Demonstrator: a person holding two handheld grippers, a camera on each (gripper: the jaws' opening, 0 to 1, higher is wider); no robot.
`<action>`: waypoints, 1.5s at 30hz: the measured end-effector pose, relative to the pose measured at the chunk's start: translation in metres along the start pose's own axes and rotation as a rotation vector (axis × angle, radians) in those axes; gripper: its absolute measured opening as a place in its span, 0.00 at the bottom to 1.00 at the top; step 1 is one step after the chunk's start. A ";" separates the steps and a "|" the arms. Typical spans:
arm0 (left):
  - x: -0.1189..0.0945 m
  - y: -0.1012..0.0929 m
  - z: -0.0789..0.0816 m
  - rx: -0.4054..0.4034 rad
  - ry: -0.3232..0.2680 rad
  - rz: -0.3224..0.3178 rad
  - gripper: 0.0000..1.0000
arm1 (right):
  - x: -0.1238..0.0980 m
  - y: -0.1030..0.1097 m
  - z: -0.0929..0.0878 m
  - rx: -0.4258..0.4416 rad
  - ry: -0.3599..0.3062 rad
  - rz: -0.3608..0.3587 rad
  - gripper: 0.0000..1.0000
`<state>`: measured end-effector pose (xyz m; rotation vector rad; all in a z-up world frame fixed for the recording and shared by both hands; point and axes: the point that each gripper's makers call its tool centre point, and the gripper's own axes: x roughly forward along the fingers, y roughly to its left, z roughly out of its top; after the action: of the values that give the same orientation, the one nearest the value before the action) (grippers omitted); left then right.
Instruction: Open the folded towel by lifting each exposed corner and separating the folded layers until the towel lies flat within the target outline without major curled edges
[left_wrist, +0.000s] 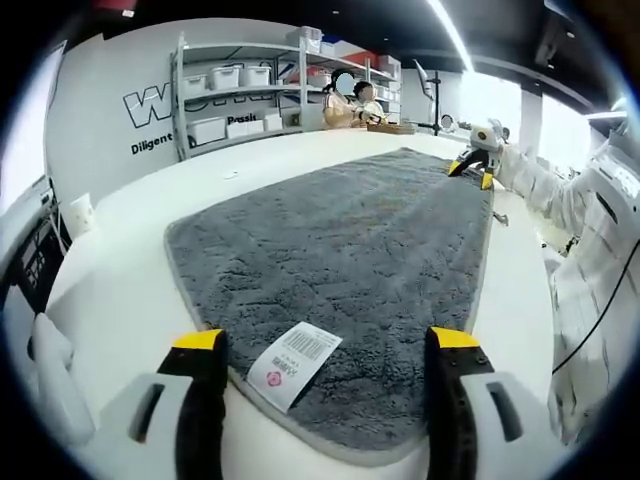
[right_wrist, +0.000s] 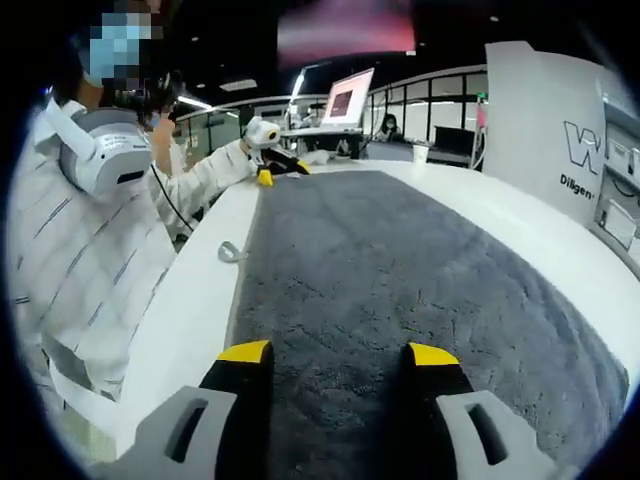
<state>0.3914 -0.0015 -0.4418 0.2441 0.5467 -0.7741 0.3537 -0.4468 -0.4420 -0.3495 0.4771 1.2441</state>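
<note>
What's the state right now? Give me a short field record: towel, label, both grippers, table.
towel: grey towel spread open and flat on the white table, no folded layers showing
label: white barcode tag at the towel's near edge, between the left gripper's jaws
left gripper: open, jaws straddling the towel's end
right gripper: open, over the opposite end of the towel
edges: near rim lies smooth in the left gripper view; no major curls seen

Long white table (left_wrist: 130, 290), grey metal shelving (left_wrist: 240, 95) stacked with white bins (left_wrist: 227, 76) against a white lettered wall (left_wrist: 110, 110), ceiling strip light (left_wrist: 450, 35), glass-partitioned offices (right_wrist: 440, 110) behind, lit monitor (right_wrist: 345, 100) on far desk
</note>
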 end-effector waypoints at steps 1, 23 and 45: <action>0.000 0.000 0.000 0.000 0.001 0.000 0.80 | -0.005 -0.002 -0.003 0.003 0.004 -0.008 0.48; 0.000 0.000 0.000 0.000 0.007 0.002 0.80 | -0.059 -0.017 -0.037 0.068 0.053 -0.084 0.47; 0.000 0.000 -0.001 -0.004 0.007 0.008 0.80 | -0.111 -0.034 -0.069 0.156 0.024 -0.212 0.41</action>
<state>0.3905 -0.0009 -0.4426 0.2450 0.5534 -0.7645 0.3481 -0.5815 -0.4420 -0.2752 0.5400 0.9920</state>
